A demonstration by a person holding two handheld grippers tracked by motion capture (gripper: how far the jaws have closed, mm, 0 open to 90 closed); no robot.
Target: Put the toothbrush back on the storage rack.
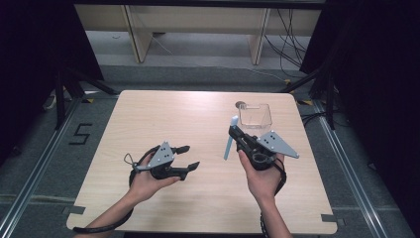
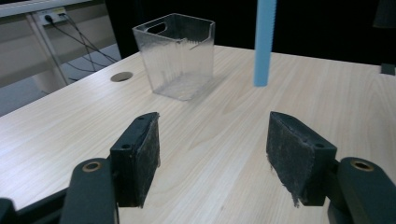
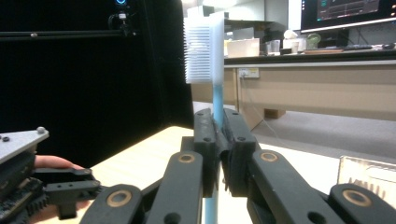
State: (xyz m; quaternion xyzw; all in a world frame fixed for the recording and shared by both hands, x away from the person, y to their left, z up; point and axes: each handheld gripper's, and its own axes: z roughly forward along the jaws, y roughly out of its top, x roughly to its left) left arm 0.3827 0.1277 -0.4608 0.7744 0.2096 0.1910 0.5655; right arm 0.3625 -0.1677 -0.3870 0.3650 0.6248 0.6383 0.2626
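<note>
A light blue toothbrush (image 1: 228, 145) with white bristles (image 3: 201, 49) is clamped by its handle in my right gripper (image 1: 233, 131), which is shut on it above the right half of the table. In the right gripper view the brush head stands upright above the jaws (image 3: 217, 140). My left gripper (image 1: 192, 156) is held over the table's left middle, open, with nothing between its pads (image 2: 142, 154). In the left gripper view the brush handle (image 2: 264, 42) hangs ahead, to the right of a clear plastic box (image 2: 177, 56). That box (image 1: 254, 115) stands just beyond the right gripper.
The light wooden table (image 1: 163, 119) has a round cable hole (image 1: 241, 104) beside the box at the back. Dark curtains stand on both sides, and wooden furniture legs and cables lie on the floor beyond the far edge.
</note>
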